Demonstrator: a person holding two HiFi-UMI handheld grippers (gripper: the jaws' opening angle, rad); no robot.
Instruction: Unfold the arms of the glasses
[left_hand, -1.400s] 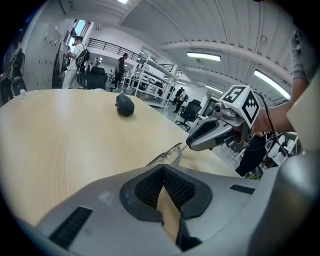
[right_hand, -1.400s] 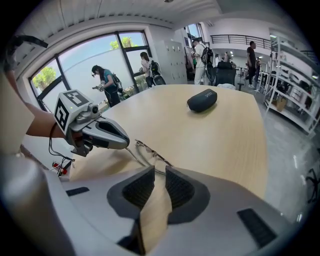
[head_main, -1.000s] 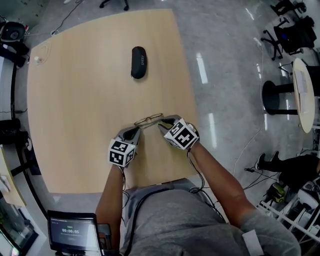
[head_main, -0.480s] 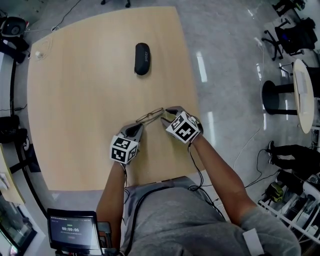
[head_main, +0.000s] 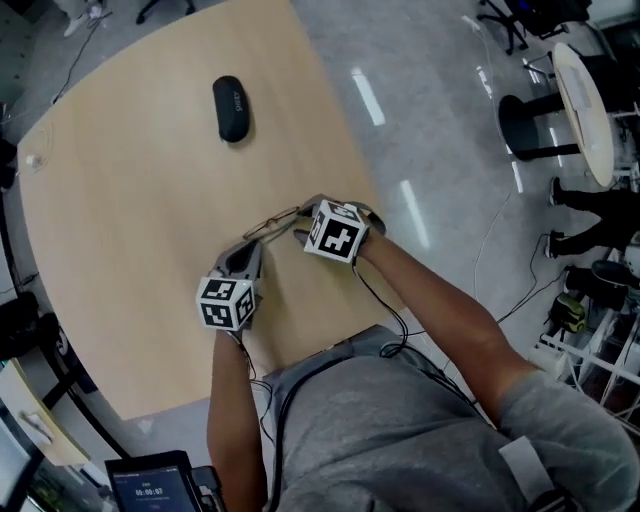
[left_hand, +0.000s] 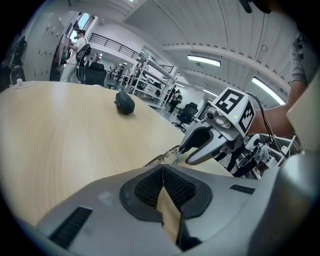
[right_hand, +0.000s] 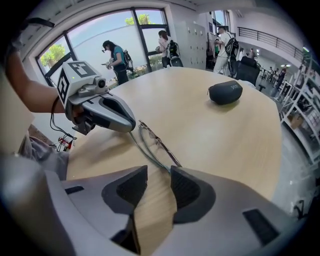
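Leftmost, the left gripper (left_hand: 162, 167) is clamped shut on one end of the glasses (right_hand: 159, 143), held near the table's (head_main: 130, 220) right edge. The right gripper (right_hand: 159, 172), its jaws just opened, is parted around the other end without pressing it.

The glasses (head_main: 275, 222) lay on the worktop (head_main: 130, 230), near its front right edge. The left gripper (head_main: 248, 250) was at their left end, with its jaws closed on it. The right gripper (head_main: 302, 228) was at their right end. Its jaws had just been opening, with that end between them. A case (head_main: 230, 108) lay far behind them, to the left, well apart. A round table (head_main: 585, 100) stood off to the right on the floor (head_main: 440, 150).
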